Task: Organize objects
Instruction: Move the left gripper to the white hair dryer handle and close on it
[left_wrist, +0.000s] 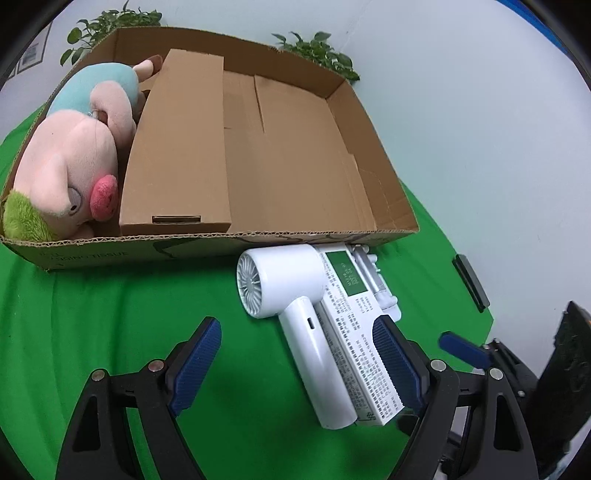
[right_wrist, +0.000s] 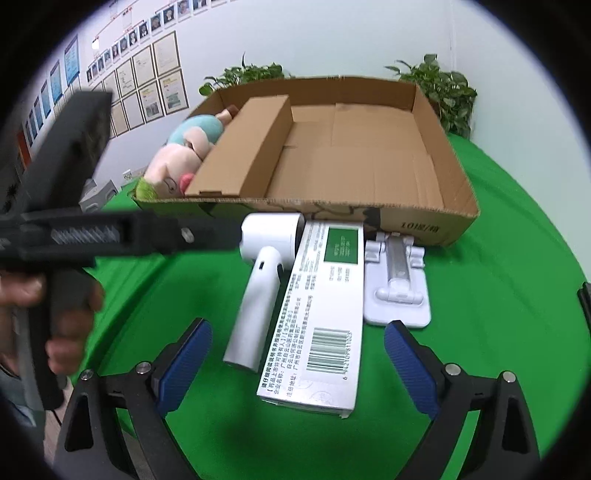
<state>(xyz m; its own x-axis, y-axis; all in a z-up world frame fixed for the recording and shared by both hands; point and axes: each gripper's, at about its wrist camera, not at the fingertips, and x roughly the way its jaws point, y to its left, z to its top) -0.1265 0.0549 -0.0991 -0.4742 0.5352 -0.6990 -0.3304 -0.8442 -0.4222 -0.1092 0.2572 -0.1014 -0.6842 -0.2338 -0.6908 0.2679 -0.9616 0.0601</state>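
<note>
with both the left gripper (left_wrist: 297, 360) and right gripper (right_wrist: 297, 363) spread wide and empty, the medicine box (right_wrist: 319, 314) is best squared between the pads before closing.

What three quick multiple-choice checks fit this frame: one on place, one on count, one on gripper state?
1. Where is the pink plush pig toy?
A. left compartment of the brown cardboard box
B. on the green cloth
C. in a gripper

2. How many items lie on the cloth in front of the box?
A. one
B. three
C. five

3. The right gripper is:
A. shut on the carton
B. open
C. out of view

Key: 1 A, the pig lies left of the cardboard divider. 2 B, white handheld fan, white-and-green printed carton, white folding stand. 3 B, its blue pads stand apart, holding nothing.
</note>
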